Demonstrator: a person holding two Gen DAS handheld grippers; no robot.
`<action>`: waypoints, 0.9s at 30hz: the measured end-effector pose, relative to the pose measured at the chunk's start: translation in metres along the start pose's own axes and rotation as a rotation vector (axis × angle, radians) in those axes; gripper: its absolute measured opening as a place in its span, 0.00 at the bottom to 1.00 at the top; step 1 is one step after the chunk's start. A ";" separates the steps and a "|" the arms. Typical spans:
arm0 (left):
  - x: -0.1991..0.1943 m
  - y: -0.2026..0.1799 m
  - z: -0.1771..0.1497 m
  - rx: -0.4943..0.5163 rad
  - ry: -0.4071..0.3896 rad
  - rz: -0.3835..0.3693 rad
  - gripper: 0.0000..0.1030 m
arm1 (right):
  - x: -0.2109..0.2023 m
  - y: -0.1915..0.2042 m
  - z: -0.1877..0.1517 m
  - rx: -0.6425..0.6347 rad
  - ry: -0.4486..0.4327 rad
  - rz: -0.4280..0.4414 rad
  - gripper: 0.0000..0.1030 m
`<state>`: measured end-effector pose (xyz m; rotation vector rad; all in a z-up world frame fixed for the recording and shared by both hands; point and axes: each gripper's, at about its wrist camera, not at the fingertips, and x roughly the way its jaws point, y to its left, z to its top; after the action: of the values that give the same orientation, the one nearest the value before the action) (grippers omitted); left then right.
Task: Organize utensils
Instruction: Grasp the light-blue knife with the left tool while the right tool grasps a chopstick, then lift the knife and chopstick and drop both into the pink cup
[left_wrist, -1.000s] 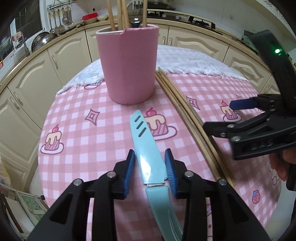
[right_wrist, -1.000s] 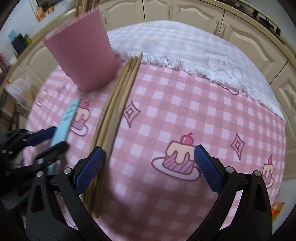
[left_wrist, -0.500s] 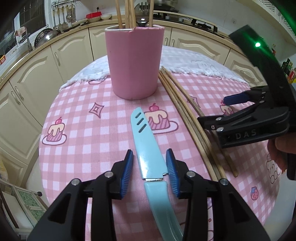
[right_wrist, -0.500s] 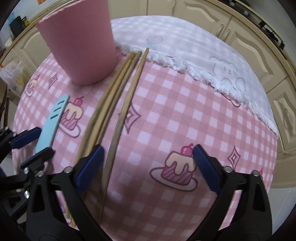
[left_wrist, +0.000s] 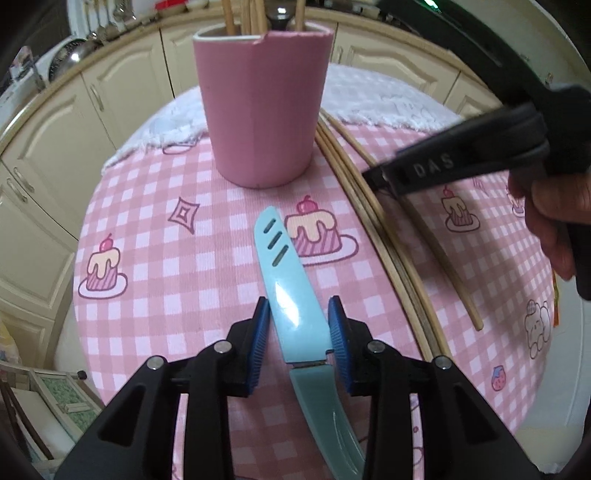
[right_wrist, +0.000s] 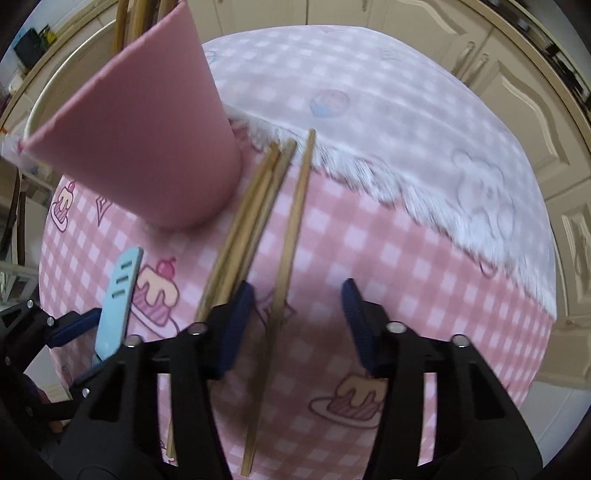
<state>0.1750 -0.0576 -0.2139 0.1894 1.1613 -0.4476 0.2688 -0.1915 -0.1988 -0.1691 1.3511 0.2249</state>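
Observation:
A light blue knife (left_wrist: 291, 299) lies on the pink checked tablecloth (left_wrist: 155, 258), blade pointing at the pink utensil cup (left_wrist: 262, 107). My left gripper (left_wrist: 298, 332) is open, its pads either side of the blade near the handle. The cup holds several wooden chopsticks and a dark-handled utensil. More chopsticks (left_wrist: 373, 229) lie on the cloth right of the cup. My right gripper (right_wrist: 297, 325) is open, low over the cloth, straddling one separate chopstick (right_wrist: 288, 258); the bundle (right_wrist: 243, 229) lies by its left pad. The knife also shows in the right wrist view (right_wrist: 118, 295).
A white fringed cloth (right_wrist: 406, 147) covers the far part of the round table. Cream kitchen cabinets (left_wrist: 55, 122) ring the table. The table edge drops off close behind my left gripper and to the right.
My right gripper has moved forward toward the cup and narrowed, now straddling one chopstick that has separated from the bundle. My left gripper stays around the knife.

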 end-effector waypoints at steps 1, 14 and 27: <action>0.001 0.000 0.003 0.000 0.012 -0.001 0.31 | 0.000 0.001 0.003 -0.008 0.002 -0.002 0.31; -0.013 0.004 -0.009 0.023 -0.052 -0.046 0.24 | -0.023 -0.042 -0.043 0.132 -0.174 0.153 0.06; -0.080 0.005 -0.019 -0.010 -0.396 -0.081 0.24 | -0.101 -0.063 -0.108 0.231 -0.562 0.298 0.06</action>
<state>0.1358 -0.0264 -0.1481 0.0411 0.7837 -0.5236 0.1620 -0.2855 -0.1233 0.2772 0.8270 0.3348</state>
